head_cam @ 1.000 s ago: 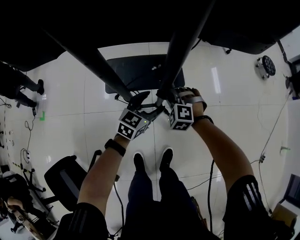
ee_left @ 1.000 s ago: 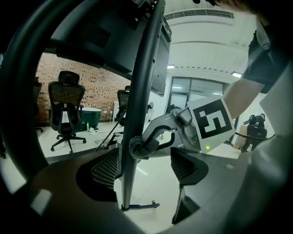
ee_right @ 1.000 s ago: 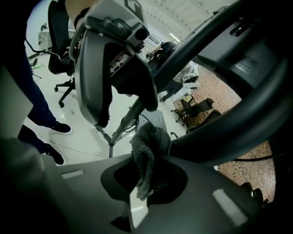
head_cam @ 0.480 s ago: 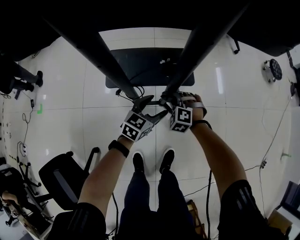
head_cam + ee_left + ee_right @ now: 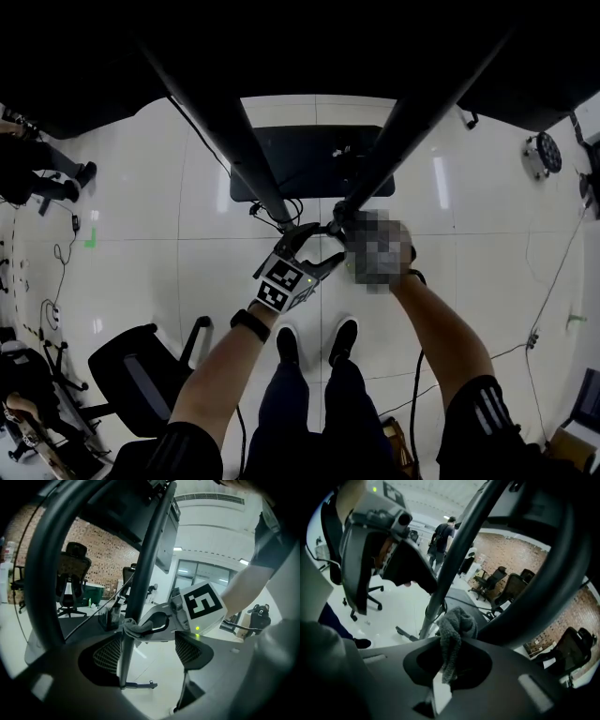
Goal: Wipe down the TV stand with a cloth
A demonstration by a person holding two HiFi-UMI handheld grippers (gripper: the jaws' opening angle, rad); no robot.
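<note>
Overhead view; close opposed gripper views, shared pole (image 5: 143, 573)

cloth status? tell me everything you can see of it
The cloth is grey, nappy, terry-like fabric, bunched into a wad. Its lower end is pinched in the shut right gripper, and the wad bulges out past the jaws. In the left gripper view it presses against the stand's dark slanted pole. No stains or wetness can be made out.

Right claw (image 5: 449, 666) pinching grey cloth (image 5: 457, 623), cloth bunched against slanted stand pole (image 5: 461, 550), office chairs (image 5: 496, 581) behind
</note>
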